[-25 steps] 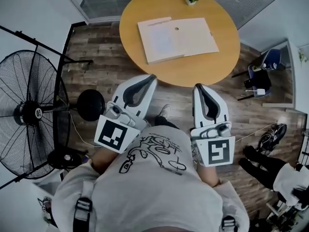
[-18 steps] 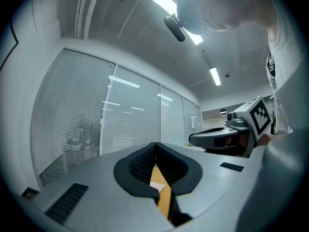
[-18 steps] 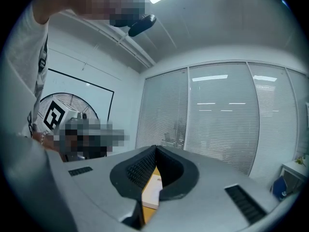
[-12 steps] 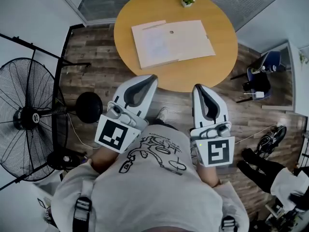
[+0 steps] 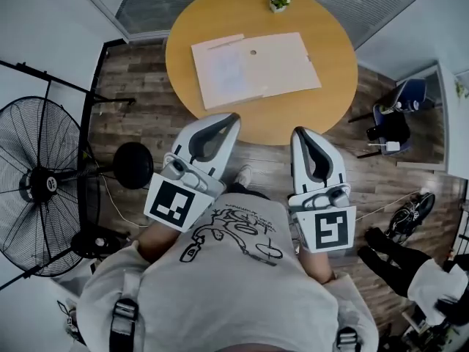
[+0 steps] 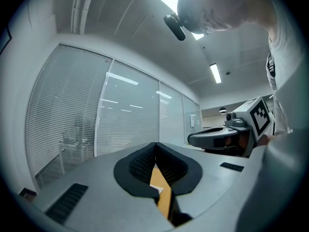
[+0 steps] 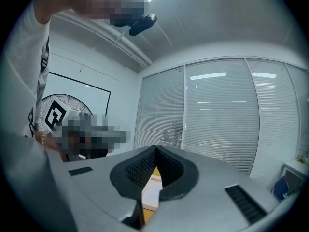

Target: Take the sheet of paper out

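A flat tan envelope lies on the round wooden table in the head view, with a paler sheet of paper over its left part. My left gripper and right gripper are held side by side just short of the table's near edge, pointing at it. Both are shut with nothing between the jaws. In the left gripper view the left gripper has its tips meeting, and the table top shows below them. The right gripper is likewise shut in its own view, with the sheet seen beneath.
A small flower pot stands at the table's far edge. A large standing fan and a round black base are on the floor at left. A dark chair is at right, and another person at lower right. Glass walls with blinds lie beyond.
The table and envelope have slid left in the head view, and the table's near edge has come closer to both grippers. Both grippers stay shut and empty.
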`<action>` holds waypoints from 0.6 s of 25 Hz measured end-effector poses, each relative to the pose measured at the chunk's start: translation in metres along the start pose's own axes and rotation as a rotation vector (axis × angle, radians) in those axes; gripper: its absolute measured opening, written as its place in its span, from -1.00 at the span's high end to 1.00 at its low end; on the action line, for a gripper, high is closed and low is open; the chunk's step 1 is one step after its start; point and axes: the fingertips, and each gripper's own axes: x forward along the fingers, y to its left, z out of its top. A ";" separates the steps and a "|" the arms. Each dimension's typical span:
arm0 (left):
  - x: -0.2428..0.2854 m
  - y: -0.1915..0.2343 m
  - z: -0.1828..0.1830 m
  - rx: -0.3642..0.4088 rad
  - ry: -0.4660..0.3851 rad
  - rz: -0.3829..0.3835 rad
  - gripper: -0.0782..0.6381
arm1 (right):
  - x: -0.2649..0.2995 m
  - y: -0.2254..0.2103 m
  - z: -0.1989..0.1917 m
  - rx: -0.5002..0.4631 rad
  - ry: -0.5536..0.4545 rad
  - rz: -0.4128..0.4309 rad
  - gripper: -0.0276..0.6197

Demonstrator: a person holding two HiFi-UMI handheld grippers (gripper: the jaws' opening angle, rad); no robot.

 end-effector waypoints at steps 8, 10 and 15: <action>0.031 -0.008 -0.004 -0.005 -0.004 0.007 0.72 | 0.003 -0.032 -0.007 -0.005 0.012 0.005 0.89; 0.036 -0.010 -0.005 -0.007 -0.004 0.009 0.72 | 0.003 -0.037 -0.008 -0.003 0.007 0.013 0.89; 0.047 -0.015 -0.012 -0.012 0.012 0.006 0.72 | 0.003 -0.049 -0.012 0.002 0.004 0.017 0.89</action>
